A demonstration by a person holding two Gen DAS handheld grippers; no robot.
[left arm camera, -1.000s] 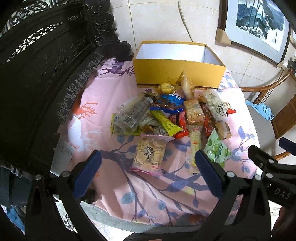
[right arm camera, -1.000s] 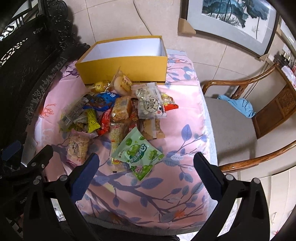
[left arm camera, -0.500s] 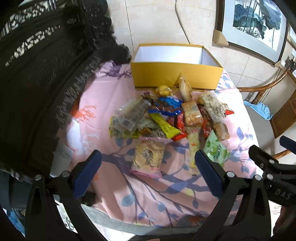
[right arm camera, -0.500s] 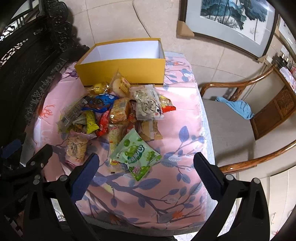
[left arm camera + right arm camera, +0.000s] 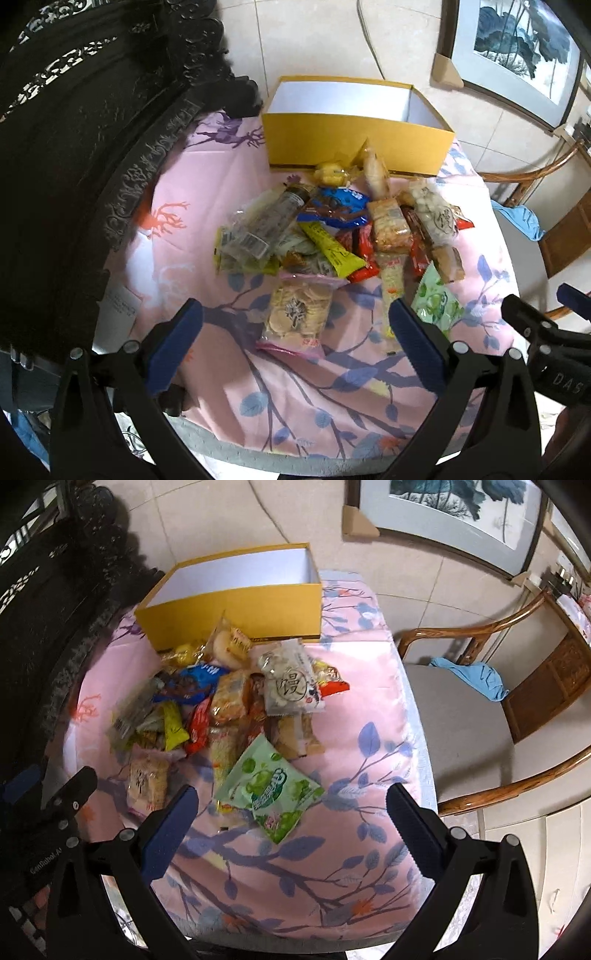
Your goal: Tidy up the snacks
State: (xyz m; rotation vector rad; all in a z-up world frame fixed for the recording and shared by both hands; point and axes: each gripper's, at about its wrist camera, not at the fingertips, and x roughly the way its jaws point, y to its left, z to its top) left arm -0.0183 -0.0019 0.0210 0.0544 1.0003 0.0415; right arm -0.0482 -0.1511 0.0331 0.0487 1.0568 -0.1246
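Snacks [image 5: 332, 236] sit in a loose heap on the counter [image 5: 295, 406], which is covered by a pink floral cloth. Landmark: yellow box [image 5: 354, 125], open top, white inside, nothing visible in it, at the far edge of the counter. Heap starts right against the box's front wall: a small yellow wrapped snack [image 5: 330, 173] and a pale bun packet [image 5: 375, 173] lean at or touch that wall. Just nearer than those, a blue packet [image 5: 338, 208] and a clear packet with a barcode [image 5: 255, 229]. Further from the box, a yellow-green stick pack [image 5: 330, 251], red wrappers and a white packet with a round Chinese character mark [image 5: 291, 686]. Farthest from the box, on the near side of the heap: round cracker bag [image 5: 297, 314] with a pink edge, and a green fruit-print packet [image 5: 269, 786], both flat on the cloth.

Left tongs [image 5: 295, 347] hover above the near counter edge, wide apart, holding nothing, cracker bag between the blue pads in view. Right tongs [image 5: 291, 827] likewise spread, nothing held, green packet between them in view. Neither touches any snack.

Right of the box: wooden armchair [image 5: 480, 716] with a blue cloth [image 5: 472, 675] on the seat. Left of the box: dark carved furniture [image 5: 74, 147]. Behind it, a framed painting [image 5: 517, 48] leans on the tiled floor.
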